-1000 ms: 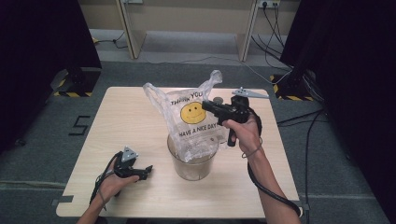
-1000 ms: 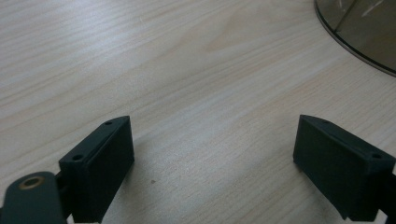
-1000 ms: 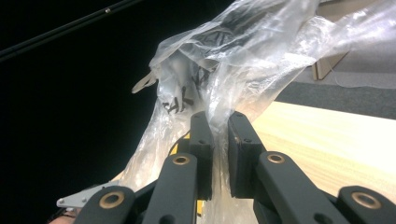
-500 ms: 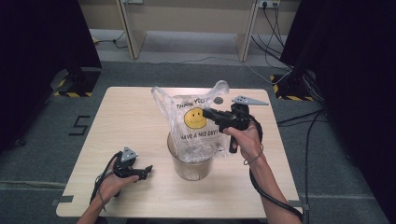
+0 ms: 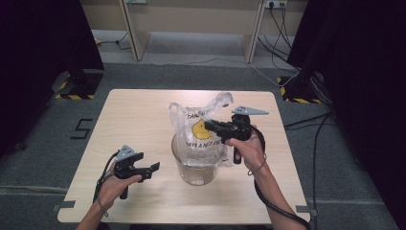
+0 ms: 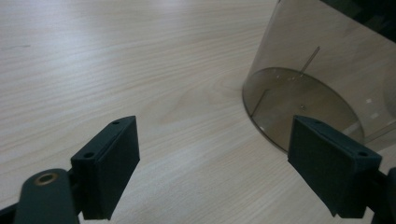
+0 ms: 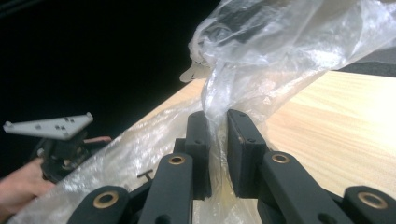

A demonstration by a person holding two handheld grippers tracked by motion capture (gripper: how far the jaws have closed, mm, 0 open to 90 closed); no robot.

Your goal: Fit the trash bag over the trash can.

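Note:
A clear plastic bag (image 5: 198, 129) with a yellow smiley face hangs over and partly into a clear round container (image 5: 196, 165) at the table's middle. My right gripper (image 5: 211, 125) is shut on the bag's upper right side, holding it above the container. In the right gripper view the thin film of the bag (image 7: 261, 60) is pinched between the two black pads (image 7: 200, 144). My left gripper (image 5: 154, 167) rests low on the table left of the container, open and holding nothing. In the left gripper view the container (image 6: 322, 79) stands ahead to the right of the wide-open jaws.
The light wooden table (image 5: 134, 120) has bare surface to the left and behind the container. Around it lies grey floor with cables (image 5: 316, 129) at the right and dark curtains on both sides.
My right gripper has carried the bag leftward and lower, over the container. The left gripper has stayed in place.

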